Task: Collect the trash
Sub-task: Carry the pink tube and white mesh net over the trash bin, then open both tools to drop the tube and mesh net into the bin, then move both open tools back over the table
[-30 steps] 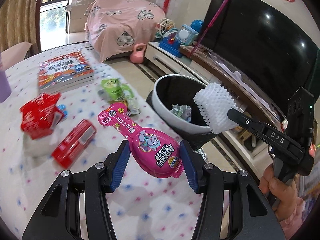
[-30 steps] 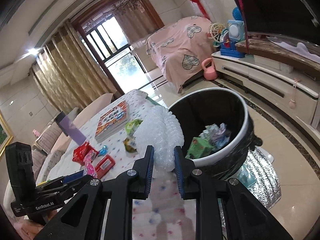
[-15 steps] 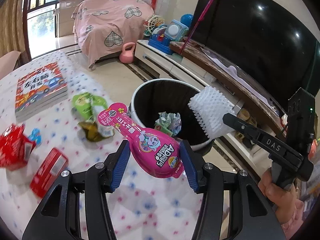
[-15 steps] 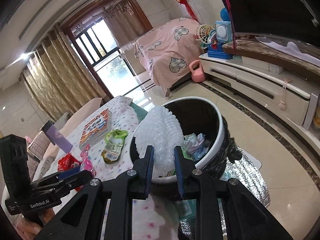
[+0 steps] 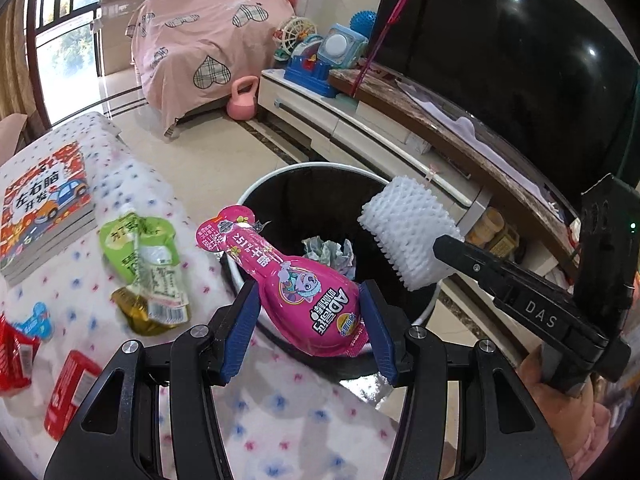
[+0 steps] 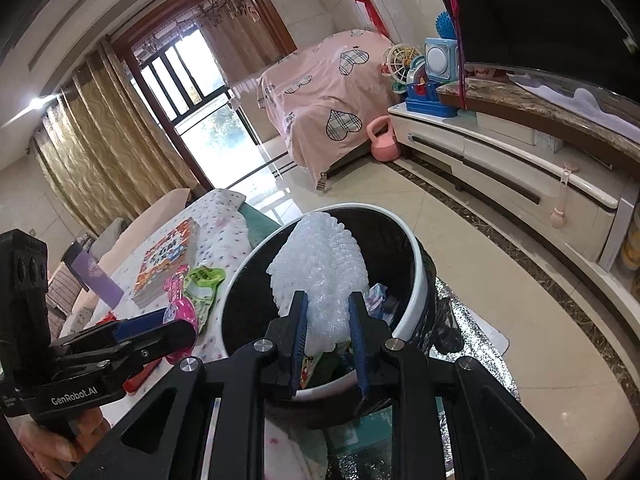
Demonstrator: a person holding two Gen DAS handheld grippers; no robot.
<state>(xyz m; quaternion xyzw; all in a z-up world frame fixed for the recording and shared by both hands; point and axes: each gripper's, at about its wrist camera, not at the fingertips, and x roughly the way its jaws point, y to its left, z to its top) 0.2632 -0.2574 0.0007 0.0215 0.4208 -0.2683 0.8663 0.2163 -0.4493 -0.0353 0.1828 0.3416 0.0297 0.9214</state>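
Note:
My left gripper point(image 5: 310, 320) is shut on a pink bottle-shaped snack pouch point(image 5: 296, 280), which hangs over the near rim of the trash bin point(image 5: 256, 196). The bin is black inside with a white rim and holds crumpled paper point(image 5: 330, 250). My right gripper point(image 6: 328, 328) is shut on a white foam fruit net point(image 6: 320, 272), held above the bin's point(image 6: 416, 264) opening. The left wrist view shows that net point(image 5: 404, 232) at the bin's right side, and the right wrist view shows the pink pouch point(image 6: 182, 304) to the left of the bin.
On the spotted tablecloth point(image 5: 280, 420) lie a green wrapper point(image 5: 138, 248), a gold wrapper point(image 5: 144, 312), red packets point(image 5: 68, 392) and a picture book point(image 5: 44, 204). A white TV cabinet point(image 5: 360, 128), a large TV, toys and a pink kettlebell point(image 5: 242, 100) stand beyond the bin.
Both grippers have moved from over the table toward the bin, each keeping its item. The net now hangs over the bin's opening and the pouch over its near rim.

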